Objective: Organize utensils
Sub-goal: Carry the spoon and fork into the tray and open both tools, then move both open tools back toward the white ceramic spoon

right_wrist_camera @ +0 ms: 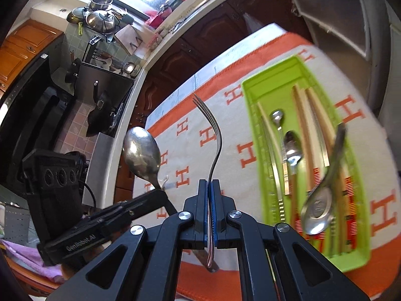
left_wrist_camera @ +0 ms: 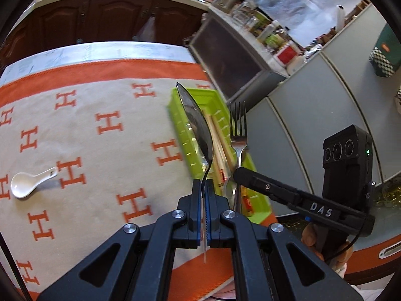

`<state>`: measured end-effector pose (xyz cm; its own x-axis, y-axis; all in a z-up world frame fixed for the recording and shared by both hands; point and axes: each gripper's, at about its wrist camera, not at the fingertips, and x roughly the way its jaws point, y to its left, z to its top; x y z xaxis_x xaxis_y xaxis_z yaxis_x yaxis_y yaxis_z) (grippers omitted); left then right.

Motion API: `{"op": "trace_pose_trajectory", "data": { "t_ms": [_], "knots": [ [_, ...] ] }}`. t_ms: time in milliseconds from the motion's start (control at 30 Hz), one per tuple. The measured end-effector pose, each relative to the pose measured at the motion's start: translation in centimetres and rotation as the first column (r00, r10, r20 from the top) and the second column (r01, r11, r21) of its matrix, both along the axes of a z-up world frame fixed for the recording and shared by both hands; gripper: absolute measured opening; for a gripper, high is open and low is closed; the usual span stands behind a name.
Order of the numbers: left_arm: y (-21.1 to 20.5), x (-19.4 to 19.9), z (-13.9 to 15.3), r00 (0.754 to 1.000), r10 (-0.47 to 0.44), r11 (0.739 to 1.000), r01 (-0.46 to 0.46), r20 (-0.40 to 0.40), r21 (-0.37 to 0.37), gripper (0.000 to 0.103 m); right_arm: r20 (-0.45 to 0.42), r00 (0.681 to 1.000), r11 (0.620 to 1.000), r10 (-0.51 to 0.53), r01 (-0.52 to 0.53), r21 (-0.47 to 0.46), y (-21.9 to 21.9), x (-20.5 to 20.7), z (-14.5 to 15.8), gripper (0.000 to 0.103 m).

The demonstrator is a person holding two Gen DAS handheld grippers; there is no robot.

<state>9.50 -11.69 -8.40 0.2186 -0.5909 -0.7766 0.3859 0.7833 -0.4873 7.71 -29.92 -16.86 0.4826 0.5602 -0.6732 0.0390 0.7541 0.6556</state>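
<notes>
**Spoon and fork both in hand; tray lies ahead and to the right**

Nearest the left wrist camera: the left gripper (left_wrist_camera: 203, 188), jaws closed tight on the thin handle of a large metal spoon (left_wrist_camera: 196, 123). The handle runs straight back between the pads and its end sticks out behind them; the bowl stands up and forward, seen edge-on.

Right gripper (right_wrist_camera: 210, 188): jaws likewise pressed together, on the handle of a fork (right_wrist_camera: 213, 135), tines up and away from the camera. In the left view the same fork stands just right of the spoon, the 2 roughly parallel and apart.

Green tray (right_wrist_camera: 270, 75) sits on the H-patterned cloth (left_wrist_camera: 87, 138), near its right edge. Its long axis runs away from the person. Contents: wooden chopsticks (right_wrist_camera: 303, 115), 2 small spoons (right_wrist_camera: 292, 148) and a larger one (right_wrist_camera: 318, 208), all lengthwise.

Judgement: the tray lies forward and right of both jaws, and the right gripper is the nearer. Each utensil's handle already runs roughly along the tray's long axis, so little re-turning seems needed before lowering in.

A white ceramic spoon (left_wrist_camera: 23, 184) lies on the cloth well left of the tray, untouched.
</notes>
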Motion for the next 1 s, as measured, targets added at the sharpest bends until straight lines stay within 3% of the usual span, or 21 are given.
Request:
{"op": "trace_pose_trajectory", "data": {
  "t_ms": [133, 267, 533, 667, 800, 1000],
  "knots": [
    [-3.2, 0.6, 1.3, 0.999, -0.04, 0.998, 0.04, 0.007, -0.038, 0.0, 0.029, 0.999, 0.991, -0.031, 0.035, -0.132, -3.2, -1.6, 2.2, 0.002],
    [-6.9, 1.7, 0.8, 0.998, -0.066, 0.998, 0.066, -0.003, -0.024, 0.0, 0.017, 0.999, 0.968, -0.044, 0.047, -0.247, -5.5, -2.3, 2.5, 0.002],
    [-11.8, 4.4, -5.3, 0.994, -0.066, 0.987, 0.077, -0.084, 0.143, 0.001, -0.066, 0.996, 0.904, -0.061, 0.028, -0.426, -5.4, -1.1, -0.4, 0.003],
    [-12.3, 4.7, -6.8, 0.992, -0.075, 0.98, 0.093, -0.105, 0.175, 0.002, -0.128, 0.989, 0.908, -0.074, 0.014, -0.419, -5.8, -0.3, -2.4, 0.003],
    [-11.7, 4.4, -6.0, 0.994, -0.074, 0.982, 0.087, -0.083, 0.165, 0.026, -0.161, 0.982, 0.929, -0.1, 0.034, -0.368, -6.4, 0.4, -3.6, 0.005],
    [-10.4, 3.1, -3.6, 0.997, -0.08, 0.979, 0.082, -0.017, 0.189, 0.04, -0.106, 0.989, 0.94, -0.1, 0.059, -0.335, -6.8, 0.4, -2.5, 0.006]
  ]
}}
